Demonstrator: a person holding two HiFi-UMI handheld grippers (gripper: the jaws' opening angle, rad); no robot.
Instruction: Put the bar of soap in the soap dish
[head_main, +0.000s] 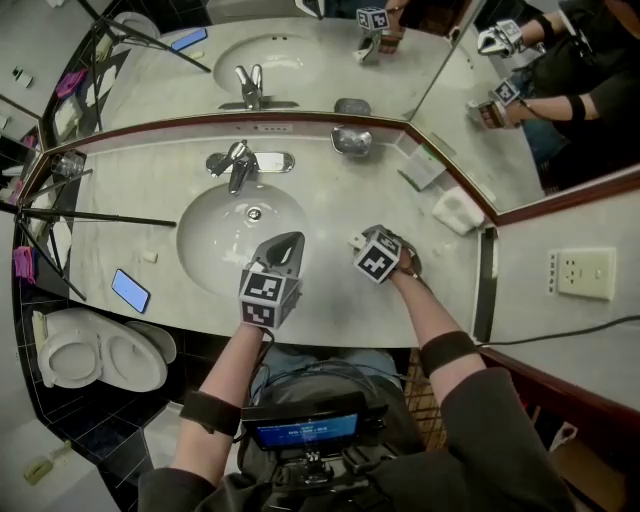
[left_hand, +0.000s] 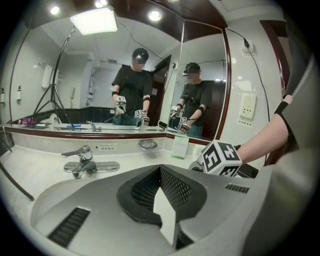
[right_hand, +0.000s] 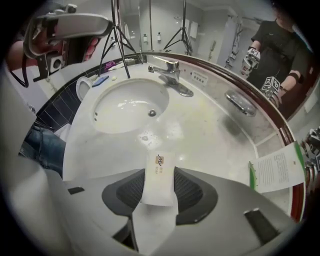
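The right hand-held gripper (right_hand: 159, 200) points steeply down at the tabletop (head_main: 330, 290), its jaws narrowed onto the bar of soap (right_hand: 158, 167). The bar is in a white wrapper with a small printed logo. It stands lengthwise between the two pads, which press on its long sides, and its far end sticks out past the fingertips. Whether the bar touches the pale stone under it cannot be told. It is just to the right of the sink basin (head_main: 240, 235), near the tabletop's front edge.

The left hand-held gripper (left_hand: 162, 190) is just beside the right one, over the front rim of the basin. Its jaws are fully together with nothing between them, and it is angled toward the mirror (head_main: 300, 50).

The basin holds only its drain, and the chrome faucet (head_main: 235, 165) stands behind it. The soap dish (head_main: 351, 140), a shallow metal one, sits at the back against the mirror's frame, well apart from the bar. Its bowl shows bare metal. To the dish's right a green-edged card (head_main: 420, 165) stands upright, and a white object (head_main: 458, 210) lies nearer the corner. On the tabletop's left end lies a smartphone (head_main: 130, 290). Below that end stands a toilet (head_main: 95, 350) with its lid up.
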